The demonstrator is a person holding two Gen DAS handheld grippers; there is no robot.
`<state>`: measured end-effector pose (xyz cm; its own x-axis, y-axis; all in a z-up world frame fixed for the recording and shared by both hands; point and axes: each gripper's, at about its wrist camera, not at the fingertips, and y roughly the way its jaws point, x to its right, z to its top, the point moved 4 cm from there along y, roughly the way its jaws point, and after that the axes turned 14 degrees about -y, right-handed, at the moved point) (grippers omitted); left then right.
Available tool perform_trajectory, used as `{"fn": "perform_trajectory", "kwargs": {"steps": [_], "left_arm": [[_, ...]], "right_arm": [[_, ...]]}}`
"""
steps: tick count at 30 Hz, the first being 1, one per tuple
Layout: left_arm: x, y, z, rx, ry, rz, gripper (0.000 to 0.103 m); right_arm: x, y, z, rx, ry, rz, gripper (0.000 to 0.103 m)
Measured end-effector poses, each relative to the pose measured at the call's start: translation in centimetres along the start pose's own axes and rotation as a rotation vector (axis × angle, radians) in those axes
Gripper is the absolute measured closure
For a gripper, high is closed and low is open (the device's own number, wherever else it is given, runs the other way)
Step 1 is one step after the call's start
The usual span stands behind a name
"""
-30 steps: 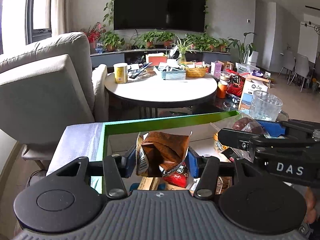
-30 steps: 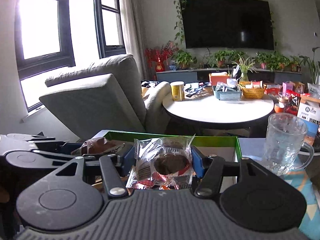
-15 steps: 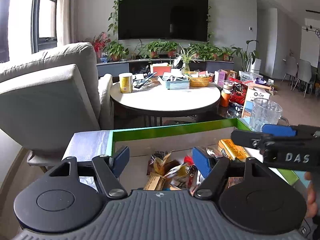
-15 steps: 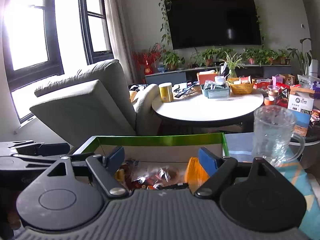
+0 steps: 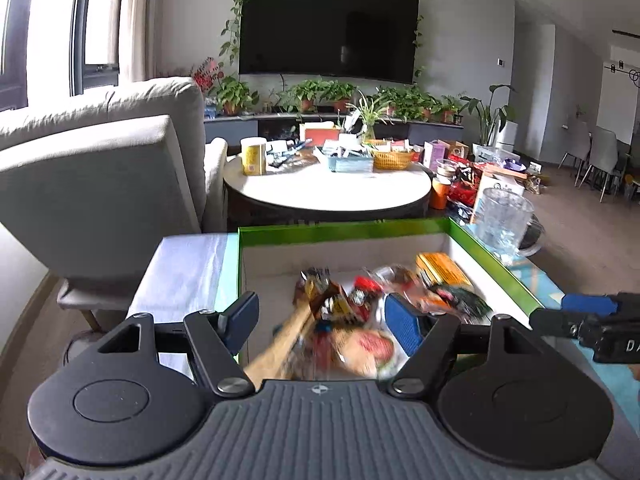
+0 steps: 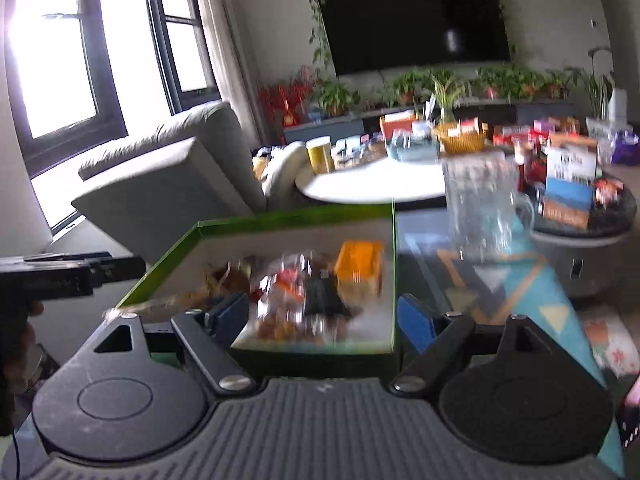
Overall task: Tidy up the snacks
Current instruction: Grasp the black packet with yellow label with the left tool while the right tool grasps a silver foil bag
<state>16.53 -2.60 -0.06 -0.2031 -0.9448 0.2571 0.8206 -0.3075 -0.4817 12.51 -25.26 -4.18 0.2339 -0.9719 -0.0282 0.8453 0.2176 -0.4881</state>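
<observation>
Left gripper (image 5: pixel 322 318): jaws have just been opening and now stand wide, nothing between the pads, poised over the near end of the green-rimmed box (image 5: pixel 344 229). Right gripper (image 6: pixel 320 314): jaws apart, empty, straddling the box's near right corner. Snacks (image 5: pixel 360 312) lie heaped inside the box (wrappers blurred; an orange packet (image 6: pixel 357 264) sits at the far right). Glass mug (image 6: pixel 486 210) stands just beyond the box. Round white table (image 5: pixel 328 188) farther back.
</observation>
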Motion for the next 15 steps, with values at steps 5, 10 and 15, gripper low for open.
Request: {"fn": "perform_trajectory", "kwargs": {"steps": [5,10,15], "left_arm": [[0.6,-2.0,-1.8,-0.036,0.011,-0.037,0.036],[1.7,-2.7,-3.6,-0.112,0.061,-0.136,0.036],[2.5,-1.9,-6.0,-0.251,0.114,-0.205,0.036]], "right_arm": [[-1.0,0.3,-1.8,-0.073,0.029,0.087,0.065],[-1.5,1.8,-3.3,-0.132,0.172,0.226,0.065],[-1.2,3.0,-3.4,-0.161,0.251,0.219,0.065]]}}
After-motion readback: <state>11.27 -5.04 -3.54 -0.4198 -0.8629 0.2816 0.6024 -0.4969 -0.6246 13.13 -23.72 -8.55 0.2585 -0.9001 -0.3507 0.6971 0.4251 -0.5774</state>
